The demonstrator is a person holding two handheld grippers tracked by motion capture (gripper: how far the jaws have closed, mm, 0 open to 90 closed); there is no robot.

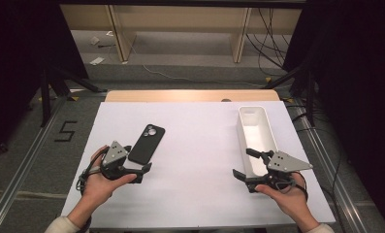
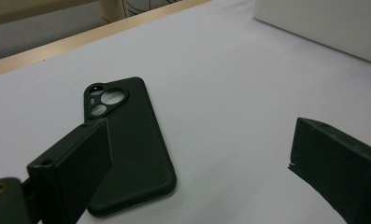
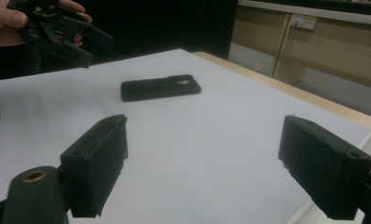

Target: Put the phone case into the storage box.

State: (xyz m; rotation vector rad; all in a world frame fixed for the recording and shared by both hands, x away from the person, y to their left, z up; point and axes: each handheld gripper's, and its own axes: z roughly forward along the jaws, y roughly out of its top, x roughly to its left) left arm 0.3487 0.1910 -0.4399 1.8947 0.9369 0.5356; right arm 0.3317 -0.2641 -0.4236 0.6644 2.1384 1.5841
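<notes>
- The left gripper (image 1: 137,167) sits low at the near left of the white table (image 1: 200,145), jaws spread wide, holding nothing.
- The right gripper (image 1: 247,165) at near right gapes empty too.
- The black phone case (image 1: 147,143) lies flat just beyond the left gripper.
- The white bin (image 1: 256,133) stands by the right gripper, reaching toward the far edge.

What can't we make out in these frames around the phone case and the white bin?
- Phone case, high view: its near corner runs under the left gripper, so contact can't be judged.
- Phone case, left gripper view: near left edge hidden behind that gripper's own jaw.
- White bin, high view: near end covered by the right gripper.
- White bin, left gripper view: cut off by the top and right edges; inside unseen.
</notes>
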